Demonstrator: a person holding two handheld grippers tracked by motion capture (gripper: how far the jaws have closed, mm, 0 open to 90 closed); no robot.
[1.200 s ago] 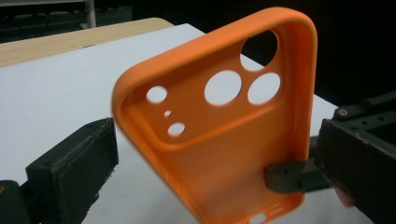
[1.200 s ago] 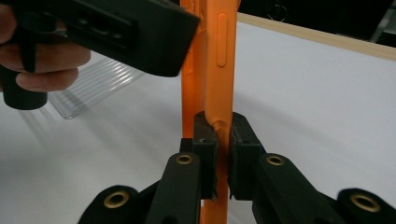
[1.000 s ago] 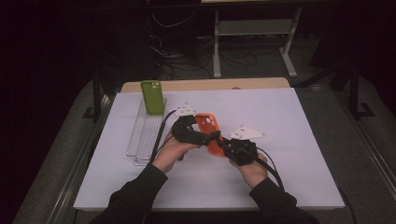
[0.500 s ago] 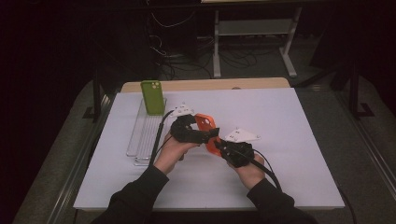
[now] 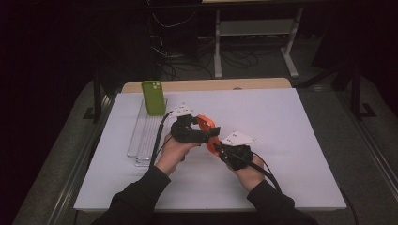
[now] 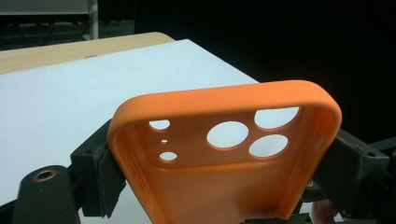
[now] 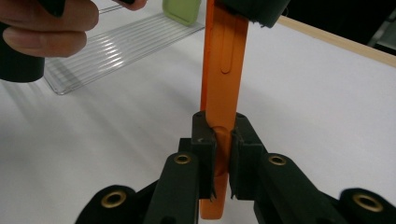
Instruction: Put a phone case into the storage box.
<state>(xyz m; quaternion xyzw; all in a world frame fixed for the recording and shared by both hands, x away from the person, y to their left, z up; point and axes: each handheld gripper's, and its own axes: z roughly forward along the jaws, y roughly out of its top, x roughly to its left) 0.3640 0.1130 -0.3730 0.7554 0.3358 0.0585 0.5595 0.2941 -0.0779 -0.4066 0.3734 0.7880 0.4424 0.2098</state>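
Observation:
An orange phone case [image 5: 206, 125] is held above the white table between both grippers. My left gripper [image 5: 208, 136] reaches in from the left. Its jaws have just been closing, and in the left gripper view the pads [image 6: 100, 179] press on the two long sides of the case [image 6: 224, 191], camera holes uppermost. My right gripper [image 5: 217, 146] comes from the lower right. In the right gripper view, my right gripper [image 7: 223, 140] pinches the thin lower edge of the case [image 7: 225, 70], seen edge-on and upright. Those jaws have eased slightly and still clamp it.
A green phone [image 5: 154, 97] stands at the far end of a clear ribbed tray [image 5: 145, 133] left of the hands. The tray [image 7: 116, 51] lies close behind the person's left hand [image 7: 46, 28]. A white sheet [image 5: 291, 140] covers the table; a wooden edge [image 5: 211, 86] runs along the back.
My left gripper has closed onto the orange case. Both hands and the case have stayed almost where they were, and the right gripper has kept its hold.

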